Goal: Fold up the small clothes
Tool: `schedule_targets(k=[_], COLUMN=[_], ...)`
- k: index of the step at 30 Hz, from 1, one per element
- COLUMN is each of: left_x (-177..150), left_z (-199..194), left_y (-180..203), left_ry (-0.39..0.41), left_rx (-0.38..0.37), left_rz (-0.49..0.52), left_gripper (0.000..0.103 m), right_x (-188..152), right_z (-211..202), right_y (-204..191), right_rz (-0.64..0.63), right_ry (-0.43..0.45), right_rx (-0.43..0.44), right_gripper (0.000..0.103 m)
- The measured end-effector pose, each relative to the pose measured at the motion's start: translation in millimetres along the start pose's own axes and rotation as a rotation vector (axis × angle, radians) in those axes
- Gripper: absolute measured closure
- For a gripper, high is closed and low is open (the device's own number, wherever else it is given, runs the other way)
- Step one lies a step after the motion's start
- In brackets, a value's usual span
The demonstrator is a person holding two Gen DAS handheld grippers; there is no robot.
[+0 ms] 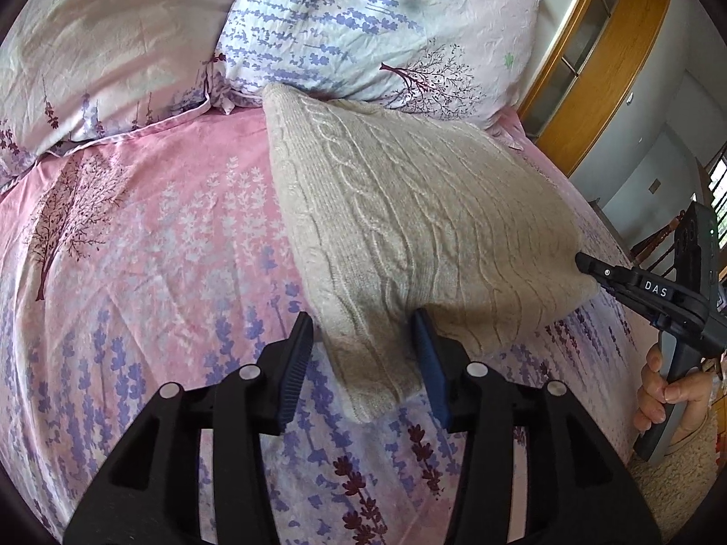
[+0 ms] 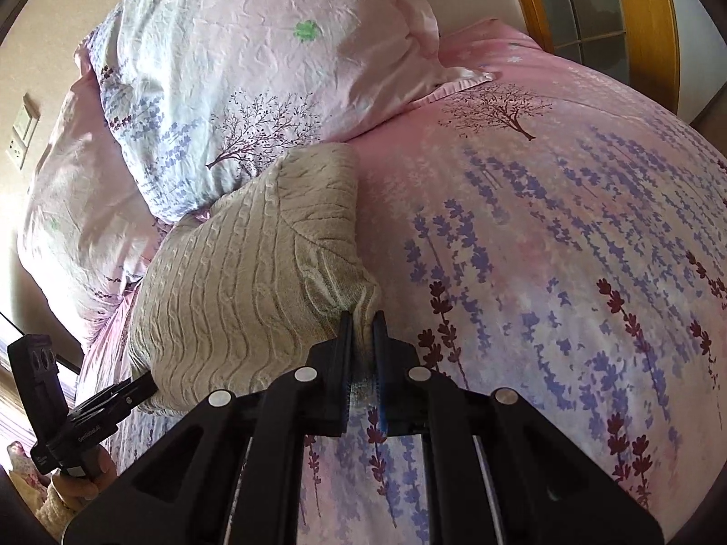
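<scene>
Between the fingers of the right gripper (image 2: 362, 318) a corner of the knit (image 2: 254, 268) is pinched: the jaws are clenched on a bunched tuft of beige cable-knit fabric, seen close in the right wrist view. From that corner the garment is drawn up off the bedspread (image 2: 568, 236), so that a taut ridge runs back toward the pillow (image 2: 236, 68).

The left gripper (image 1: 363, 345) is released. Its jaws stand wide apart around the near edge of the knit (image 1: 409, 209), with fabric between the pads but no squeeze applied; whether either pad touches the cloth cannot be told. In the right wrist view the left gripper (image 2: 147, 386) is seen at the opposite near corner, its tip against the fabric edge.

The knit lies on the bedspread (image 1: 136, 236) just in front of the pillow (image 1: 363, 22), its far end resting against it, its near edge partly lifted.

The step in hand is judged to be the taking of the two near corners before a fold. Next, the left jaws would need to be closed on their corner, and then both corners carried together, level, toward the far edge, so that the layers are laid without skew. A slip is likeliest at the thick, springy edge.
</scene>
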State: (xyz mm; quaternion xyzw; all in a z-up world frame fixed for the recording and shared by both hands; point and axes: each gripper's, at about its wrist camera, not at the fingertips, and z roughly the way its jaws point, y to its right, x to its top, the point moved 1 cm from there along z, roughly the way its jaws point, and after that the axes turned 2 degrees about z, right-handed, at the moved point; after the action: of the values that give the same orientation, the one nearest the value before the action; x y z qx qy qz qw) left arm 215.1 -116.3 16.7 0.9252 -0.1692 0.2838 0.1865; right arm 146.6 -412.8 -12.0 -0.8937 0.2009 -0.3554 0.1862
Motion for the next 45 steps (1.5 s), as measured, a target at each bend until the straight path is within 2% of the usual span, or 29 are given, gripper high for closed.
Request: schedule_targets(k=[2,3,4,6,9,11,13,17,18,19,23,27,29,30,31,33,35,40,45], left_x=[1,3,3,6,15,22,30,42,43,43,48,54,57,59,60,62,64,65,67], left_z=[-4,-6,-9,-16,-27,-34,-35,-18,-15,-10,3,15,18,19,20,23,26,35,43], left_y=[-8,-12,-15,-20,-24,-27,-29,-34,-37,-39,-41,-36,-32,-30,-29,-24,-21,-18,-16], left_ry=[-0.011,-0.017,-0.018,-0.009,0.033,0.069,0.094,0.072,0.065,0.057,0.037,0.027,0.024,0.022,0.023,0.026,0.025,0.005,0.0], left_rx=[-0.049,-0.068,-0.079,-0.092,-0.11,-0.112,-0.093,-0.051,-0.055,-0.057,-0.048,-0.038,-0.015,0.004,0.018,0.034,0.04,0.024,0.009], left_rz=[-0.044,-0.065,-0.079,-0.099,-0.119,-0.134,-0.14,-0.134,-0.144,-0.152,-0.155,-0.146,-0.132,-0.123,-0.116,-0.095,-0.082,-0.089,-0.094], left_gripper=[0.056,0.055,0.055,0.054,0.047,0.043,0.037,0.036,0.036,0.036,0.036,0.032,0.029,0.026,0.024,0.023,0.02,0.019,0.018], right_x=[1,2,4,12,33,50,64,82,84,85,89,85,83,84,84,83,81,76,74], right_z=[-3,-6,-9,-17,-17,-6,11,54,61,66,55,75,75,72,69,63,59,66,70], right_y=[1,3,6,10,16,15,10,3,0,-5,-11,5,6,7,8,13,19,25,26], right_rz=[0.002,0.011,0.03,0.07,0.152,0.178,0.18,0.194,0.185,0.154,0.086,0.135,0.147,0.16,0.177,0.201,0.215,0.213,0.229], right_ry=[-0.007,-0.012,-0.014,0.007,0.021,0.009,-0.018,-0.107,-0.111,-0.107,-0.006,-0.072,-0.08,-0.083,-0.091,-0.103,-0.117,-0.187,-0.216], right_rx=[0.016,0.035,0.048,0.085,0.155,0.183,0.175,0.138,0.14,0.146,0.086,0.045,0.066,0.084,0.097,0.142,0.192,0.187,0.229], right_gripper=[0.093,0.086,0.074,0.06,0.055,0.055,0.055,0.057,0.077,0.094,0.094,0.094,0.09,0.081,0.064,0.042,0.041,0.041,0.041])
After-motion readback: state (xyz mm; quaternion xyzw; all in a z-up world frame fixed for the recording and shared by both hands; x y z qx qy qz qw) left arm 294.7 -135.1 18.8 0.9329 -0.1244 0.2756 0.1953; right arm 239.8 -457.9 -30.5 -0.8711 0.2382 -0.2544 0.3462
